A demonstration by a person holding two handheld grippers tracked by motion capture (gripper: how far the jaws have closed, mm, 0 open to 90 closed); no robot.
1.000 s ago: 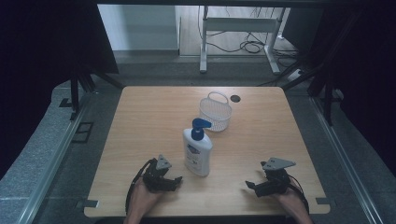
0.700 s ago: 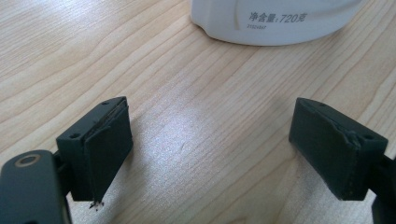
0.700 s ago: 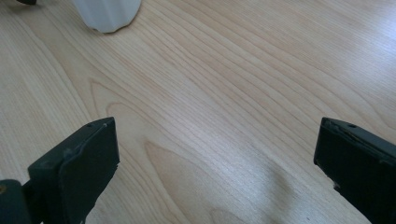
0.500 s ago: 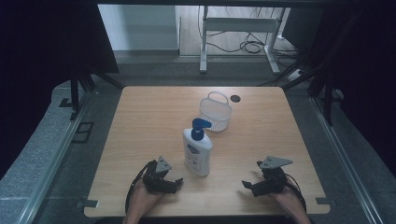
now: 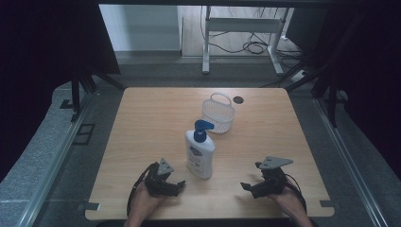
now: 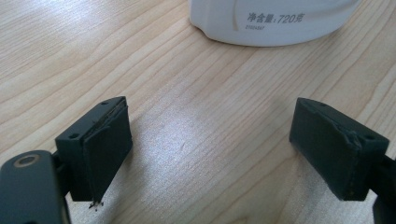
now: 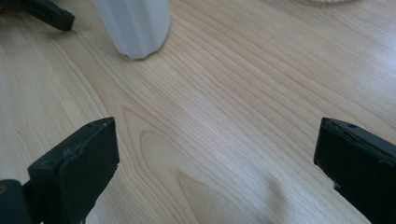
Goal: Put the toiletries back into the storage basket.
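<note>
Bottle (image 5: 200, 152) count: one, white with blue pump, upright, just ahead of left gripper (image 5: 176, 186) jaws, apart from pads. I read step as approach before grasp. Left jaws have just been opening, now stand wide, nothing between. Right gripper (image 5: 249, 187) jaws wide too, empty; bottle well off to their far left. Next move, I judge: advance left jaws around bottle body, square up, close. One white wire basket (image 5: 218, 113) beyond bottle. Two grippers.

Left hand-held gripper (image 5: 176, 186) and right hand-held gripper (image 5: 249, 188): matte black bodies, each topped by a grey three-cornered plate and trailing a black cable toward 6 o'clock. Jaws were blocky, with small screw holes.
</note>
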